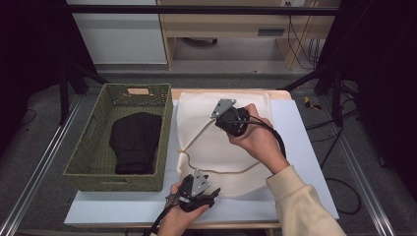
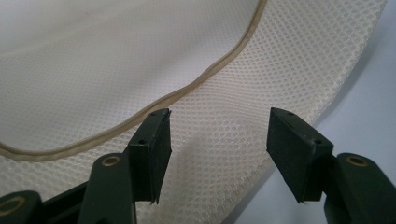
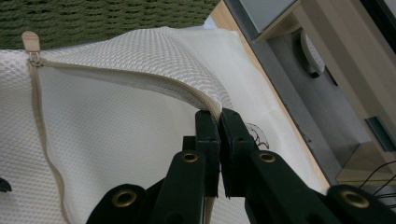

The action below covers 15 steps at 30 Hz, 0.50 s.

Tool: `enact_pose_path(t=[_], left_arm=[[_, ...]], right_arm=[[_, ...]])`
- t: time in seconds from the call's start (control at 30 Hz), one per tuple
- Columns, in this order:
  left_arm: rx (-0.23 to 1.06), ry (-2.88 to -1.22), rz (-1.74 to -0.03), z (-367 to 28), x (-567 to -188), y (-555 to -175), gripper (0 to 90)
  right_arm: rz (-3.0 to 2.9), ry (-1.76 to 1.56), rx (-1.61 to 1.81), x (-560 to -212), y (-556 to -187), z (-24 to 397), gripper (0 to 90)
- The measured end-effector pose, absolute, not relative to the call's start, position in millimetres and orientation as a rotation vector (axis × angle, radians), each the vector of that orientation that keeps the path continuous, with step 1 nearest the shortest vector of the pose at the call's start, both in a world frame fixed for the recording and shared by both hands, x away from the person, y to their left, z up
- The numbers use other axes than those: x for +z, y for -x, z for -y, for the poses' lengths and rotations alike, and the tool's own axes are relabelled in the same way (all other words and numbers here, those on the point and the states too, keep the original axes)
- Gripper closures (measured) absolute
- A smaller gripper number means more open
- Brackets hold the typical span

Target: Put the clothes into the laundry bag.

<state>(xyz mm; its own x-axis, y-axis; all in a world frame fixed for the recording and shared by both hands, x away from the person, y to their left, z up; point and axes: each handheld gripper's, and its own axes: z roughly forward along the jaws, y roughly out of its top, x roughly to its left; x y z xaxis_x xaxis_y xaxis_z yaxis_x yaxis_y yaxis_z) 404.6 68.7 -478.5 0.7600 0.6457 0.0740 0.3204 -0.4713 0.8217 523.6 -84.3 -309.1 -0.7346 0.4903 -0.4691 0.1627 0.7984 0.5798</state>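
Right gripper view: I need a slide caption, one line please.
Right gripper shut on the zipper edge of a white mesh laundry bag, lifting it open.

You're at a lab recording bench, not a home: a white table [image 1: 305,147] sits inside a black metal frame [image 1: 196,10], with aluminium rails [image 1: 44,162] along the sides. Loose cables [image 1: 300,44] hang by a plywood cabinet [image 1: 221,24] behind, above a grey floor [image 1: 44,103].

I can't read any text, label, brand or number anywhere here; nothing legible on the things in view.
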Motion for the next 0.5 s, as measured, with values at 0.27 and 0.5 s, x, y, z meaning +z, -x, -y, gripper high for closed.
enact_pose_path(t=[0.27, 0.5], left_arm=[[0.460, -2.090, -0.710, -62, -480, -407, 41.9], [0.454, -2.087, -0.706, -60, -479, -409, 41.9]], right_arm=[[-2.322, -0.449, 0.653, -296, -525, 84, 87.2], [-2.295, -0.441, 0.662, -290, -522, 81, 87.2]])
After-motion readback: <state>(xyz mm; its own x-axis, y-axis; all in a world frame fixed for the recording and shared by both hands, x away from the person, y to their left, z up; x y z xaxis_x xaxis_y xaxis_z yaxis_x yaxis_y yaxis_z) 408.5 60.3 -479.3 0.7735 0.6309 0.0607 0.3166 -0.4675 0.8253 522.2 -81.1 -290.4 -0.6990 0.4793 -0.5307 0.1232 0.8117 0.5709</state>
